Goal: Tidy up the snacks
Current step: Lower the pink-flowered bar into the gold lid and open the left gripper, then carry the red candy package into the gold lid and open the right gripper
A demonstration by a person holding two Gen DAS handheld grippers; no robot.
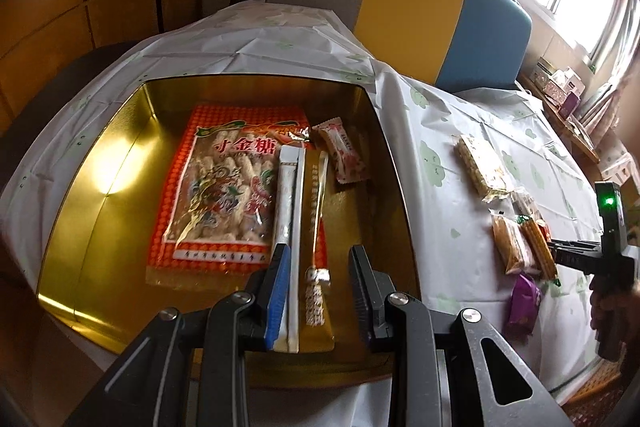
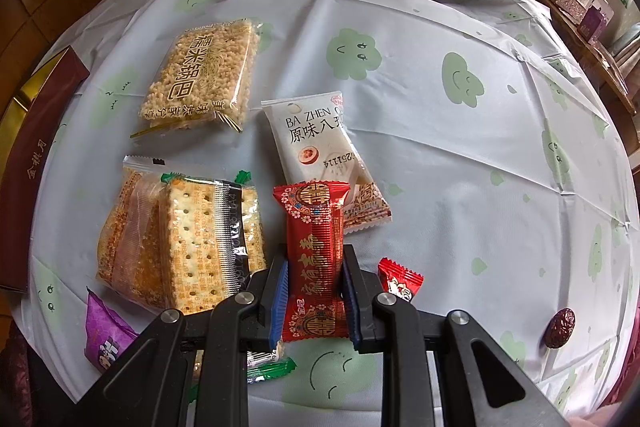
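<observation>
My left gripper (image 1: 319, 249) hangs open over an open gold tin (image 1: 100, 167). On the tin's floor lie a big orange-red candy bag (image 1: 224, 187), a long white stick packet (image 1: 288, 195) next to the left pad, a long gold packet (image 1: 318, 323) and a small pink candy (image 1: 344, 155). A gap shows beside the right pad. My right gripper (image 2: 314, 255) is shut on a red foil packet (image 2: 312, 211), above the table. Around it lie a rice crisp pack (image 2: 200, 75), a white cake packet (image 2: 320, 147), cracker packs (image 2: 176, 227) and a purple packet (image 2: 106, 335).
A small red candy (image 2: 400, 281) and a red date (image 2: 560, 323) lie to the right on the cloud-print tablecloth (image 2: 460, 167). The tin's maroon side (image 2: 36, 167) stands at the left. A grey, yellow and blue seat back (image 1: 412, 7) runs behind the table.
</observation>
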